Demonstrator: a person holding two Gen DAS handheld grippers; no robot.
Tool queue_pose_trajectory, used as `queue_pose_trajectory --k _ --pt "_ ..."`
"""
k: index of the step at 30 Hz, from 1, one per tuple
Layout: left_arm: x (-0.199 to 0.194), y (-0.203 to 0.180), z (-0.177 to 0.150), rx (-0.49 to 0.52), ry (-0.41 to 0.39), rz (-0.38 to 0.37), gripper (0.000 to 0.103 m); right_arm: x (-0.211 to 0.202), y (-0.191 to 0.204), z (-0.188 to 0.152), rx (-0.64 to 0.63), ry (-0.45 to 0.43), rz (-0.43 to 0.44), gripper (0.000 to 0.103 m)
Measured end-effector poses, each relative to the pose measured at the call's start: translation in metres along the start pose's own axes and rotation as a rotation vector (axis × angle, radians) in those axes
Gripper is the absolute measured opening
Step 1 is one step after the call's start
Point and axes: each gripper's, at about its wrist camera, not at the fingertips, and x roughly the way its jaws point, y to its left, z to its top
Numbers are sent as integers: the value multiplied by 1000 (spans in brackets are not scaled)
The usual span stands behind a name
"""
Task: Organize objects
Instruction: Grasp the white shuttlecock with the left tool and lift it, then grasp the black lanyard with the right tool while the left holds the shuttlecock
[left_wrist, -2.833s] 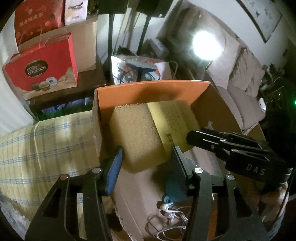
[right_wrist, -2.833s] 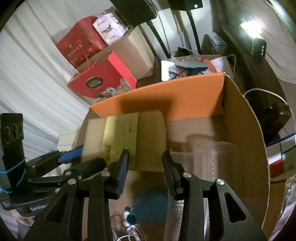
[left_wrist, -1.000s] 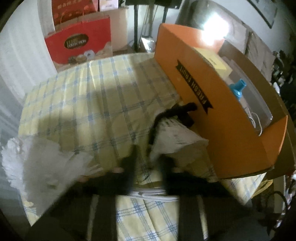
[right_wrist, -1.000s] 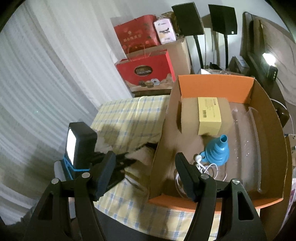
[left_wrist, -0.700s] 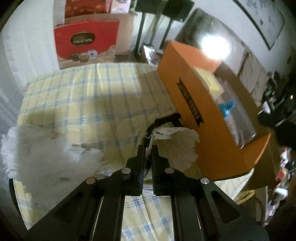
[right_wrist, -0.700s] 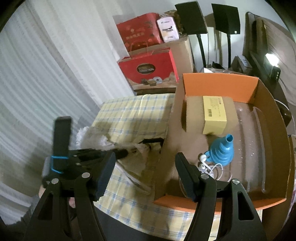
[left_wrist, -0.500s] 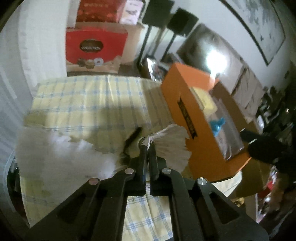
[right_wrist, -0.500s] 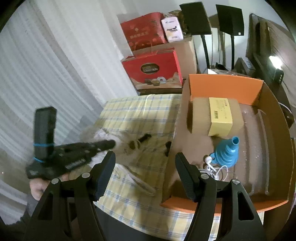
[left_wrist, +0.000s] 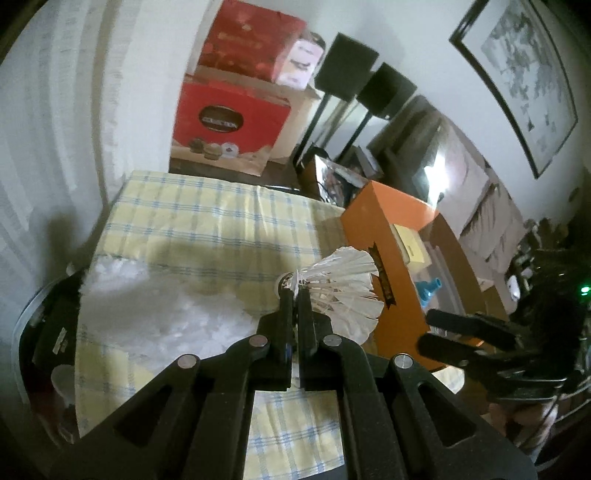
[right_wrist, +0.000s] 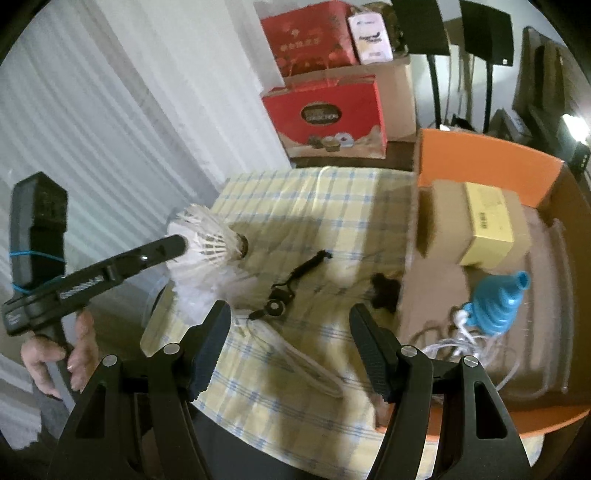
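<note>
My left gripper (left_wrist: 295, 297) is shut on the stem end of a white feather shuttlecock (left_wrist: 341, 284), which it holds in the air above the yellow plaid tablecloth (left_wrist: 207, 221). The right wrist view shows the same shuttlecock (right_wrist: 208, 240) at the tip of the left gripper (right_wrist: 179, 245), with a hand (right_wrist: 55, 354) on its handle. My right gripper (right_wrist: 291, 347) is open and holds nothing, above the table's near edge beside the orange box (right_wrist: 487, 166). Inside the box lie a cardboard carton with a yellow label (right_wrist: 480, 221), a blue funnel (right_wrist: 498, 302) and white earphones (right_wrist: 458, 332).
A black strap (right_wrist: 295, 280), a small black object (right_wrist: 384, 291) against the box wall, a white looped cord (right_wrist: 303, 354) and a white fluffy mass (left_wrist: 147, 295) lie on the cloth. Red gift boxes (right_wrist: 332, 114) and speaker stands (right_wrist: 487, 22) stand behind the table.
My left gripper left the box, shut on the shuttlecock on the table and has raised it clear of the cloth. My right gripper drew back from the box and opened wider.
</note>
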Motion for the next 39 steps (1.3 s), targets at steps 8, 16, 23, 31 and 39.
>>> queue_pose_trajectory --k 8,16,23,31,39 --pt "-22 22 -4 -21 -44 45 2 48 17 3 25 63 12 68" --pt "-31 43 -9 -57 -59 52 2 98 12 4 94 131 0 46" --pt "-33 56 -10 -79 -66 51 2 120 9 4 117 161 -12 42" --pt "-33 62 -10 -85 -73 47 2 126 -16 29 212 132 -52 42" --pt "-31 64 -10 -90 -68 36 2 148 -18 38 201 152 -94 33"
